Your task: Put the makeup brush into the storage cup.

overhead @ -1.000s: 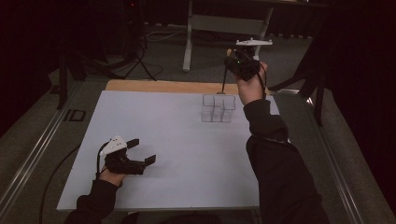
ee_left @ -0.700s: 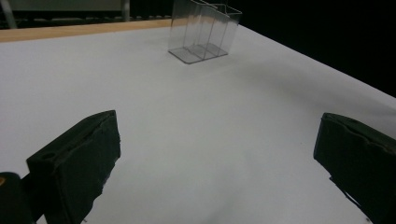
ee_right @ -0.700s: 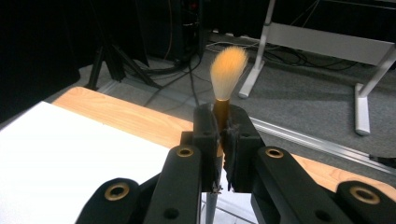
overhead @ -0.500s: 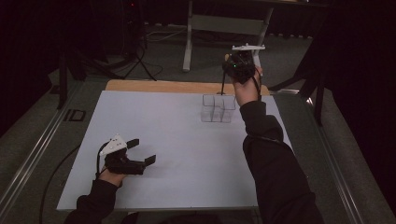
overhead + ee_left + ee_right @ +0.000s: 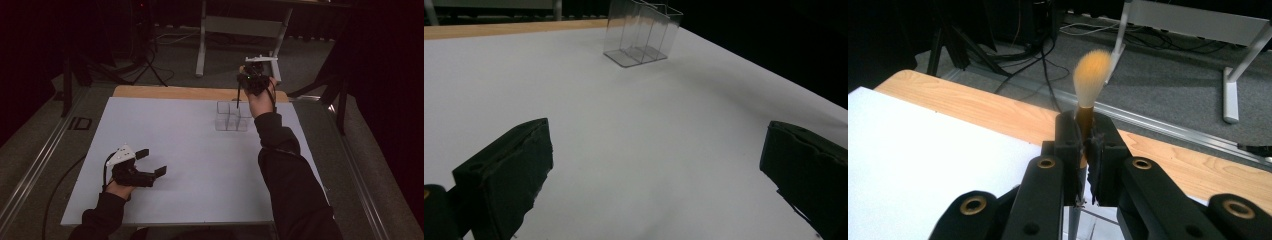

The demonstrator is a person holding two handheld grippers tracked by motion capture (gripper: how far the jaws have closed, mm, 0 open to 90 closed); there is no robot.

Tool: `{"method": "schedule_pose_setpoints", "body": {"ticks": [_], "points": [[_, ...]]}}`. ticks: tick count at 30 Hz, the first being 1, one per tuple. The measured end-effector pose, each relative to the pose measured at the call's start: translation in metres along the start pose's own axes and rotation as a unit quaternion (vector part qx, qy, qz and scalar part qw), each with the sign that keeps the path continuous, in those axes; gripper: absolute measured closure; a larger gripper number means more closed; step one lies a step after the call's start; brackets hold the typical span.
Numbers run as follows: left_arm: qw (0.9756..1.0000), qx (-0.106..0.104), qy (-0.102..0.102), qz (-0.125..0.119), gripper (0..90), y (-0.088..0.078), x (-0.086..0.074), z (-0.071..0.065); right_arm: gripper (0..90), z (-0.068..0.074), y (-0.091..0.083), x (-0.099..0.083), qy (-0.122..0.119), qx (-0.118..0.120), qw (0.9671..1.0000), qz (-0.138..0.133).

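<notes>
My right gripper (image 5: 1085, 135) is shut on a makeup brush (image 5: 1091, 70). Its orange-tan bristles stick up past the jaws and its thin dark handle hangs below them. In the high view the right gripper (image 5: 246, 80) is held in the air at the table's far edge, and the brush handle (image 5: 239, 97) points down just above a clear divided organizer (image 5: 232, 116). My left gripper (image 5: 151, 162) rests low over the near left of the white table top (image 5: 190, 150), open with nothing between its jaws. From the left gripper (image 5: 659, 140) the clear organizer (image 5: 641, 32) stands far ahead.
A wooden strip (image 5: 165, 92) runs along the table's far edge. Beyond it lie a grey floor, cables and a metal stand leg (image 5: 201, 50). Dark surroundings border the table on both sides.
My right hand has sunk a little with the brush, and its handle now hangs closer to the organizer. The left gripper has stayed put.
</notes>
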State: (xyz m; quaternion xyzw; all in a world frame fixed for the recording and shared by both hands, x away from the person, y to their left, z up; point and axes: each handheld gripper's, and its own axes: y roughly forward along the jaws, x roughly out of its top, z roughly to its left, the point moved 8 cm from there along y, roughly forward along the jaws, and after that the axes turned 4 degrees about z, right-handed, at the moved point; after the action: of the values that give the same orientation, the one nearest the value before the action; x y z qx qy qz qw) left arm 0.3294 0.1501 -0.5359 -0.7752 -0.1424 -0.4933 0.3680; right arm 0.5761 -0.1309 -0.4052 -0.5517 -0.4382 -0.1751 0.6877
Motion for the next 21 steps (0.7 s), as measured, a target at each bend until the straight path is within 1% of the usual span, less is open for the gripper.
{"method": "schedule_pose_setpoints", "body": {"ticks": [7, 12, 13, 21], "points": [[1.0, -0.001, 0.0, 0.0, 0.9, 0.0, 0.0, 0.0, 84.0, 0.001, 0.01, -0.011, 0.01, 0.007, 0.9999, 0.009], [1.0, -0.002, -0.001, 0.0, 0.9, 0.0, 0.0, 0.0, 84.0, 0.0, 0.016, -0.019, 0.012, 0.004, 0.9997, 0.02], [1.0, -0.005, -0.005, -0.003, 0.9, 0.0, 0.0, 0.0, 84.0, 0.0, 0.017, -0.021, 0.012, 0.004, 0.9997, 0.021], [1.0, -0.003, -0.003, 0.001, 0.9, 0.0, 0.0, 0.0, 83.9, 0.001, 0.022, -0.029, 0.018, 0.01, 0.9994, 0.028]]}}
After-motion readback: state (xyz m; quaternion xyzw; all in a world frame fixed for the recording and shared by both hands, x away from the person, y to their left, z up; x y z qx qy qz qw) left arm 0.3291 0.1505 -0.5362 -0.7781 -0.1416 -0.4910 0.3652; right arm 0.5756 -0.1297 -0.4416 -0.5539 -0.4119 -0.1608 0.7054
